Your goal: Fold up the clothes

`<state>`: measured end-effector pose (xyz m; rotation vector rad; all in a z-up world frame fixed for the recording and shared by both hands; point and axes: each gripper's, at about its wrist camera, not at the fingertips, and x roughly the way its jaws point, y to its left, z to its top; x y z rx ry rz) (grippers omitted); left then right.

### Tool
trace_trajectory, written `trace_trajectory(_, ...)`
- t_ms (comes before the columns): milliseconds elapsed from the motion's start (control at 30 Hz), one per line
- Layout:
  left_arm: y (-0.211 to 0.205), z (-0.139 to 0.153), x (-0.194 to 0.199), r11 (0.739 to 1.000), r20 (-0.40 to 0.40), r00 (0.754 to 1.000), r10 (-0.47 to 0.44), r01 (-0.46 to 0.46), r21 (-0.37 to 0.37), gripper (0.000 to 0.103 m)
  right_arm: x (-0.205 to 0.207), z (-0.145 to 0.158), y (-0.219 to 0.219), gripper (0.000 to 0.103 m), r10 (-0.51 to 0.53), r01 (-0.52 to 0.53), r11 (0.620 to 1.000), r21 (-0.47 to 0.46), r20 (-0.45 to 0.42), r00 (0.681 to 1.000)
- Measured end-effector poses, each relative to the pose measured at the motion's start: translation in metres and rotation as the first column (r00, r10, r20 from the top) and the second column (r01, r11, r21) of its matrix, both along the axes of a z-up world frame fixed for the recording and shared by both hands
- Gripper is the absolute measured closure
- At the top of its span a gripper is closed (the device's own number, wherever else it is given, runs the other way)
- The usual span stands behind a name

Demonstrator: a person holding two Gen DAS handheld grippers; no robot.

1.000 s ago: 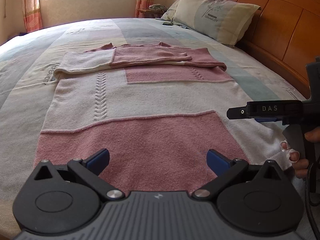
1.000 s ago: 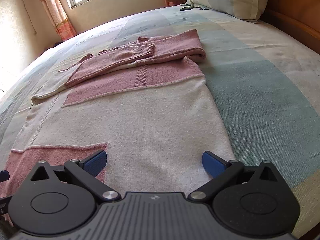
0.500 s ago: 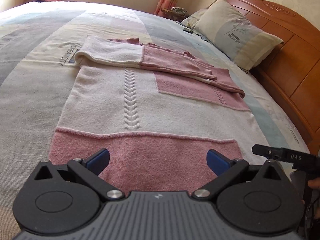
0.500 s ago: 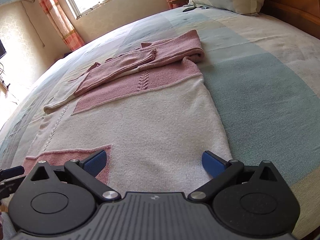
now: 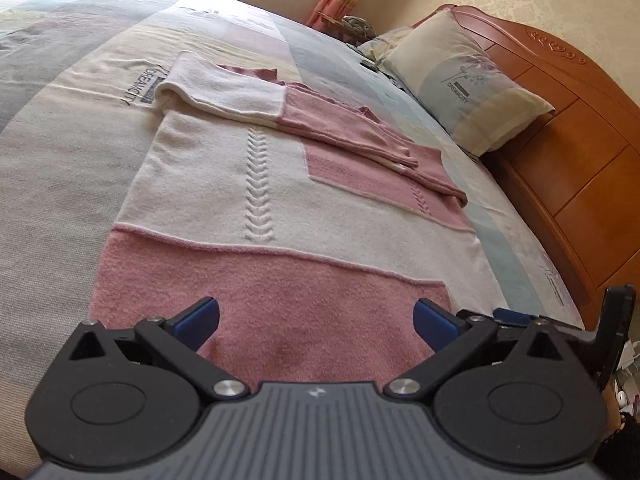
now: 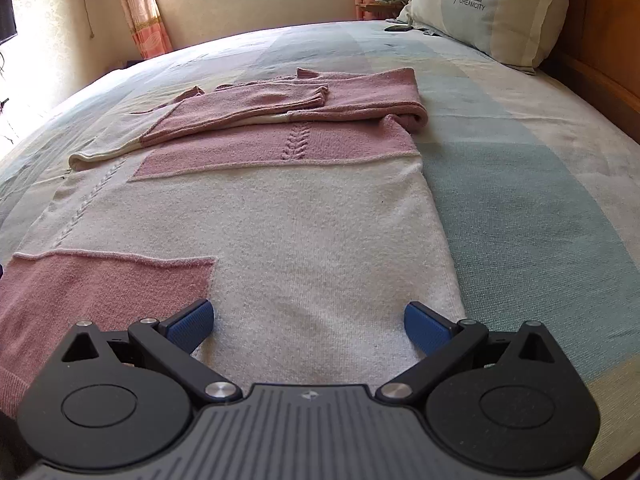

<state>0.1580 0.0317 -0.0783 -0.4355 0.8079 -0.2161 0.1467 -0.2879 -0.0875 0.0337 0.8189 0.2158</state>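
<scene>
A pink and cream knit sweater [image 5: 280, 216] lies flat on the bed with both sleeves folded across its far end. It also shows in the right wrist view [image 6: 288, 216]. My left gripper [image 5: 316, 318] is open and empty, just above the pink hem panel at the sweater's near edge. My right gripper [image 6: 308, 322] is open and empty over the cream near corner of the hem. The right gripper's side shows at the lower right of the left wrist view [image 5: 560, 324].
The sweater rests on a striped pastel bedspread [image 6: 520, 184]. A pillow [image 5: 460, 80] leans on the wooden headboard [image 5: 580, 152] to the right. A window with orange curtains [image 6: 140, 4] is at the far wall.
My left gripper has swung left and lower toward the pink hem, so the right gripper now sits at its frame's lower right. My right gripper has turned slightly toward the window.
</scene>
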Motion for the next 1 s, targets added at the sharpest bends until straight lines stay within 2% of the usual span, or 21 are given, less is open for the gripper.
trace_trajectory(33,-0.004,-0.005,-0.002,1.0,-0.009,1.0,-0.003,0.003,0.005,0.001,-0.001,-0.001,0.001,0.0,0.005,-0.005,1.0,-0.012,0.003,1.0)
trace_trajectory(100,-0.007,-0.01,-0.017,1.0,0.048,0.999,0.016,-0.017,0.019,0.001,-0.002,-0.001,0.002,0.0,0.013,-0.013,1.0,-0.023,0.009,1.0)
trace_trajectory(200,-0.008,-0.007,-0.025,0.999,0.047,0.998,0.047,-0.048,0.018,0.001,-0.004,-0.002,0.0,0.0,0.03,-0.03,0.999,-0.025,0.02,0.999)
trace_trajectory(233,-0.011,-0.003,-0.027,0.998,0.04,0.998,0.05,-0.052,0.04,0.001,-0.005,-0.002,0.0,0.0,0.037,-0.037,0.999,-0.026,0.024,0.999)
trace_trajectory(367,-0.037,0.01,-0.035,0.996,0.113,0.993,-0.026,0.015,0.093,0.001,-0.011,0.0,-0.002,0.0,0.064,-0.063,0.998,-0.028,0.037,0.997)
trace_trajectory(500,-0.069,0.0,-0.034,0.981,0.111,0.989,-0.095,0.074,0.179,0.001,-0.02,0.008,-0.015,0.0,0.077,-0.081,0.994,0.067,0.061,0.995)
trace_trajectory(567,-0.075,-0.013,-0.033,0.978,0.074,0.993,-0.087,0.072,0.194,0.001,-0.025,0.009,-0.023,0.0,0.083,-0.091,0.989,0.113,0.071,0.994)
trace_trajectory(600,-0.077,-0.017,-0.038,0.972,0.111,0.989,-0.094,0.067,0.225,0.001,-0.027,0.008,-0.026,0.0,0.086,-0.094,0.989,0.118,0.069,0.994)
trace_trajectory(700,-0.083,-0.02,-0.045,0.952,0.133,0.982,-0.134,0.091,0.293,0.001,-0.03,0.002,-0.027,0.0,0.101,-0.105,0.991,0.084,0.056,0.993)
trace_trajectory(867,-0.09,-0.023,-0.052,0.918,0.14,0.973,-0.184,0.12,0.377,0.001,-0.044,-0.008,-0.013,0.0,0.175,-0.167,0.983,-0.074,0.113,0.978)
trace_trajectory(967,-0.091,-0.018,-0.052,0.911,0.119,0.976,-0.18,0.12,0.394,0.001,-0.048,-0.01,-0.017,0.0,0.171,-0.164,0.985,-0.062,0.138,0.976)
trace_trajectory(1000,-0.088,-0.015,-0.052,0.919,0.127,0.978,-0.166,0.107,0.38,0.001,-0.047,-0.01,-0.017,0.0,0.175,-0.168,0.984,-0.061,0.137,0.975)
